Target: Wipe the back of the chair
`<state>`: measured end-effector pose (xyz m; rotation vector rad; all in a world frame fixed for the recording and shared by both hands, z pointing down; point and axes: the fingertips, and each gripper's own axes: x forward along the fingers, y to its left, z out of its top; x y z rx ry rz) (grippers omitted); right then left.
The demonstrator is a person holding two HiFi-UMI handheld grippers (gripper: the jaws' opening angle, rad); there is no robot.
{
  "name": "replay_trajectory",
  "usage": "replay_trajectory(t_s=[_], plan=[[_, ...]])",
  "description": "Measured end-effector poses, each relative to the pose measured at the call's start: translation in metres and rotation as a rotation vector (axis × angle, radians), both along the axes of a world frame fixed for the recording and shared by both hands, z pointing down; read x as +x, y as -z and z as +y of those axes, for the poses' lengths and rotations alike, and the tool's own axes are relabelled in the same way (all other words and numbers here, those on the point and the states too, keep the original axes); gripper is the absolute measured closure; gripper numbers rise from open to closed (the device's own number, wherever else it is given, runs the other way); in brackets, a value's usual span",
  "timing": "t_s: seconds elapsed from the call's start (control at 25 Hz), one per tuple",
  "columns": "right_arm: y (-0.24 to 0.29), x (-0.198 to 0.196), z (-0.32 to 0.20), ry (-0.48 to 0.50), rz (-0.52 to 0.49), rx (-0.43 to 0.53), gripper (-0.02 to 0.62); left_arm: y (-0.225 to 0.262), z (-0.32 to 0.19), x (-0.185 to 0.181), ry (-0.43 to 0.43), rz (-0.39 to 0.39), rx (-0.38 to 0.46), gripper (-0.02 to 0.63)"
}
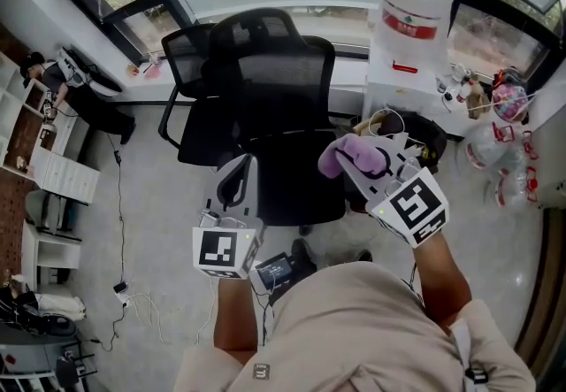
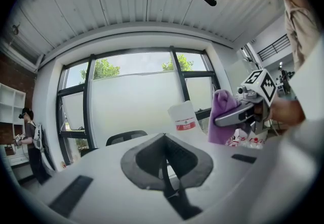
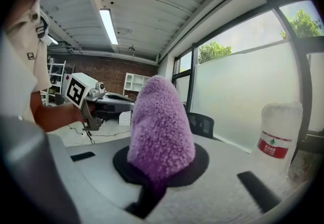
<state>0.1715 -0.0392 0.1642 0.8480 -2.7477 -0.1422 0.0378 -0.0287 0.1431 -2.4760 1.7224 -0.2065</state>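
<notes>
The right gripper (image 3: 158, 175) has its jaws closed on a purple fluffy cloth (image 3: 162, 127), which stands up from between them in a rounded tuft and hides most of the dark pads. The left gripper (image 2: 165, 165) holds nothing: its jaws are drawn together, and their dark pads meet along a thin line.

In the head view the right gripper (image 1: 364, 158) is held out to the right of centre with the cloth (image 1: 340, 154) at its tip. The left gripper (image 1: 235, 187) is lower and to the left, just beside it but not touching. Each gripper carries a marker cube near the person's hands.

The black mesh office chair (image 1: 285, 76) stands straight ahead of both grippers, its seat nearest the person and its backrest upright beyond. The cloth shows over the right front edge of the seat, short of the backrest and apart from it. The left gripper's tip shows over the seat's left front edge. A second black chair (image 1: 189, 56) stands just behind and to the left of the first, close to the window.

To the right of the chairs a water jug (image 1: 412, 3) with a red label sits on top of a white dispenser (image 1: 396, 91). Beyond the dispenser is a cluttered surface by the window. Another person (image 1: 55, 79) stands at the far left near white shelves.
</notes>
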Motion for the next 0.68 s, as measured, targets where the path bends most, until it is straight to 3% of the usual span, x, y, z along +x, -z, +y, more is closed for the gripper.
replay_trajectory(t_s=[0.68], plan=[[-0.008, 0.011, -0.002, 0.002, 0.011, -0.005, 0.583, -0.013, 0.003, 0.007, 0.003, 0.007, -0.014, 0.600]])
